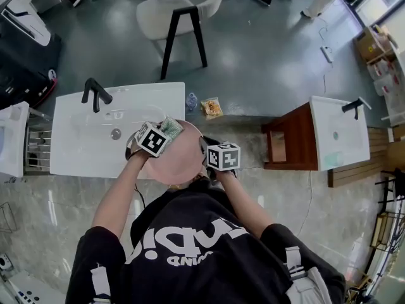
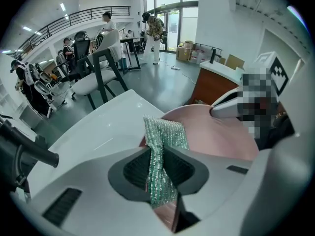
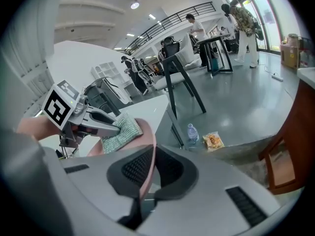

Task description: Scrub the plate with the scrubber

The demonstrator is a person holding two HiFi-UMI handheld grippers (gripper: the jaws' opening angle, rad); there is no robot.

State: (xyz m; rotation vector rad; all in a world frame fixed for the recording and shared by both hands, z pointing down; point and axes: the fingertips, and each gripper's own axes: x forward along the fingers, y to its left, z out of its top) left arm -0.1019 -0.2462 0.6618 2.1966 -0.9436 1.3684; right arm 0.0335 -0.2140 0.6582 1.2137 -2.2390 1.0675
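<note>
A pink plate (image 1: 183, 163) is held over the right end of the white sink (image 1: 82, 147). My right gripper (image 1: 205, 148) is shut on the plate's right rim; in the right gripper view the rim (image 3: 150, 144) runs edge-on between the jaws of that gripper (image 3: 146, 175). My left gripper (image 1: 167, 132) is shut on a green glittery scrubber (image 1: 172, 126), which lies against the plate's far left part. In the left gripper view the scrubber (image 2: 165, 135) sticks up from that gripper (image 2: 160, 173), with the plate (image 2: 211, 139) behind it.
A black faucet (image 1: 95, 94) stands at the sink's back. A water bottle (image 1: 191, 101) and a snack bag (image 1: 212, 108) lie on the floor beyond the plate. A wooden cabinet (image 1: 288, 145) carrying a second basin (image 1: 338, 135) stands to the right. A chair (image 1: 180, 11) is farther off.
</note>
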